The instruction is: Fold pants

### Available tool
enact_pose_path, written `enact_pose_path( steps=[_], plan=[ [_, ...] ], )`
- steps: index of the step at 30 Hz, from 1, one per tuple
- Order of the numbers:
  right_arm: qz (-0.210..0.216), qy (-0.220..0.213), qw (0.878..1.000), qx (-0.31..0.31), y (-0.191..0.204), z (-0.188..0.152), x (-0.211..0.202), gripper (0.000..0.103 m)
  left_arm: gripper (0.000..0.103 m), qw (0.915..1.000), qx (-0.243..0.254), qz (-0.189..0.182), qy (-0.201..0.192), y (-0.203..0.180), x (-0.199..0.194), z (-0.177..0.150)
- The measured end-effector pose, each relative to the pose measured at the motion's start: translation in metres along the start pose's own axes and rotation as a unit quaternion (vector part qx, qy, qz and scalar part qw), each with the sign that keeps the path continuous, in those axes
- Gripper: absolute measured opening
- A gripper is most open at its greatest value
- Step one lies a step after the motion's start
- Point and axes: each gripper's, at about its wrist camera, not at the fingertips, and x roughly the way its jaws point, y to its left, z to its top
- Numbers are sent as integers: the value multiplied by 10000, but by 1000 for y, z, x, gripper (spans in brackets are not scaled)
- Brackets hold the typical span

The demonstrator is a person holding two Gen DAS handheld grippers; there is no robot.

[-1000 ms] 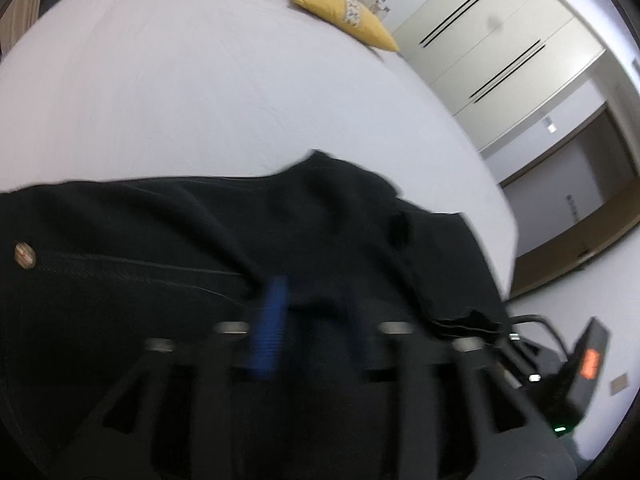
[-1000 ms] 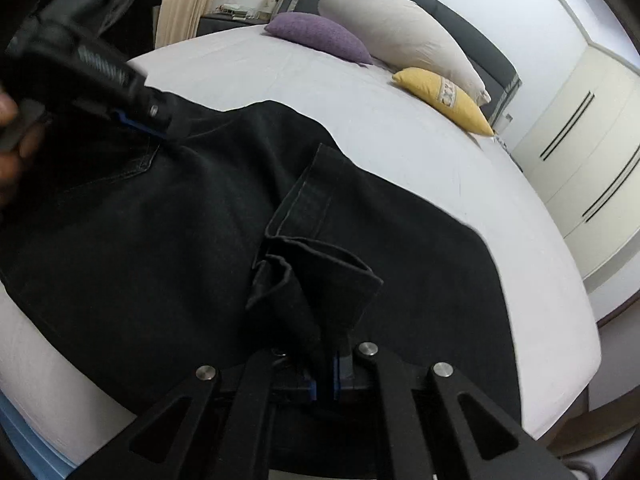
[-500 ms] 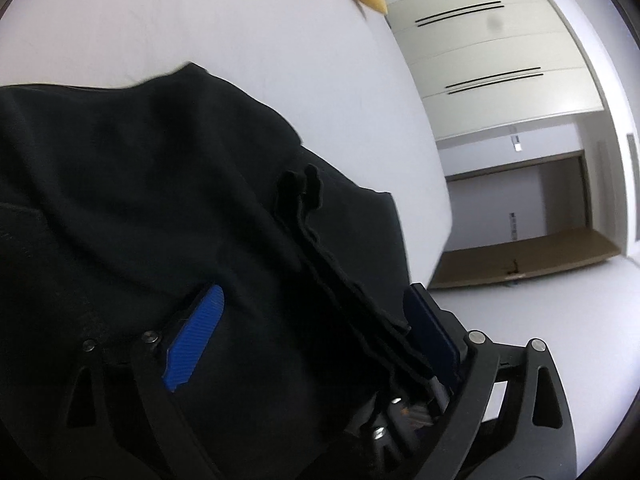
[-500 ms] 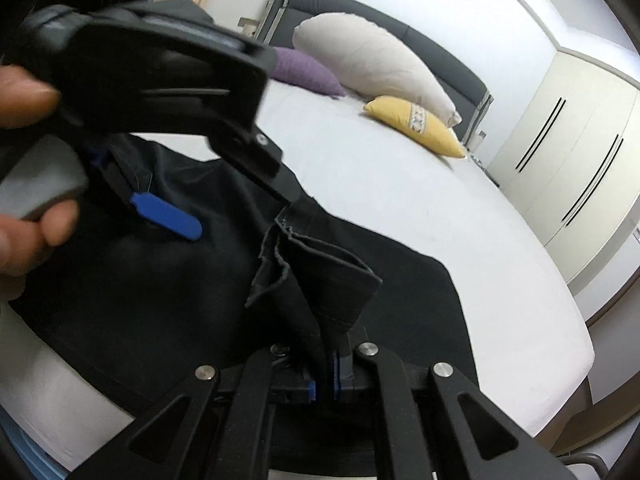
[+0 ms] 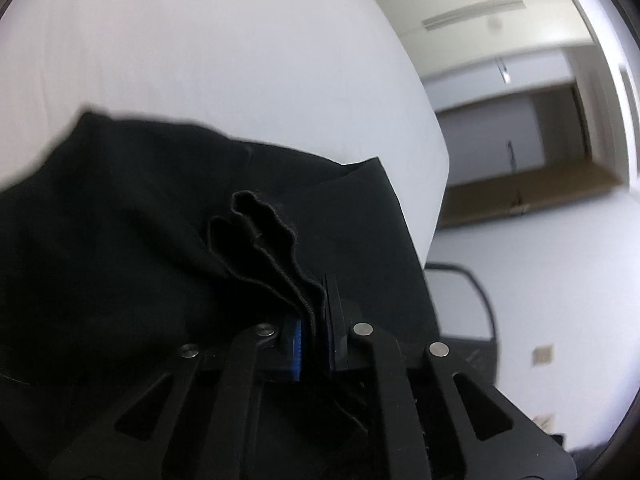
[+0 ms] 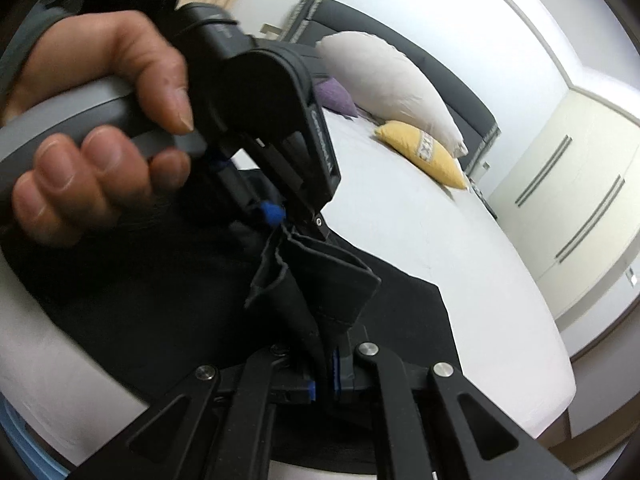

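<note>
Pants (image 6: 160, 300) of black denim lie spread over the near part of a white bed (image 6: 440, 240), their hem end bunched and lifted. Right gripper (image 6: 324, 384) is clenched on a folded wad of that hem. Left gripper (image 5: 314, 340) pinches several wavy layers of the same cloth between its blue pads (image 5: 297, 340); seen from the right wrist, it sits just beside the lifted wad, with a bare hand (image 6: 100, 132) on its grey handle. Farther off rest a white pillow (image 6: 384, 80), a yellow cushion (image 6: 424, 156) and a purple cushion (image 6: 338, 98), with wardrobe doors (image 6: 580, 200) at the right.
</note>
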Motion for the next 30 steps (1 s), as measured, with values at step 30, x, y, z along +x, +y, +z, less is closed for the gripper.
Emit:
enact_pose_path(
  steps=[30],
  plan=[
    [1248,217,9787,-1617,84,-5,-23,12,11,9961,68,857,-208,49,-60,-51]
  ],
)
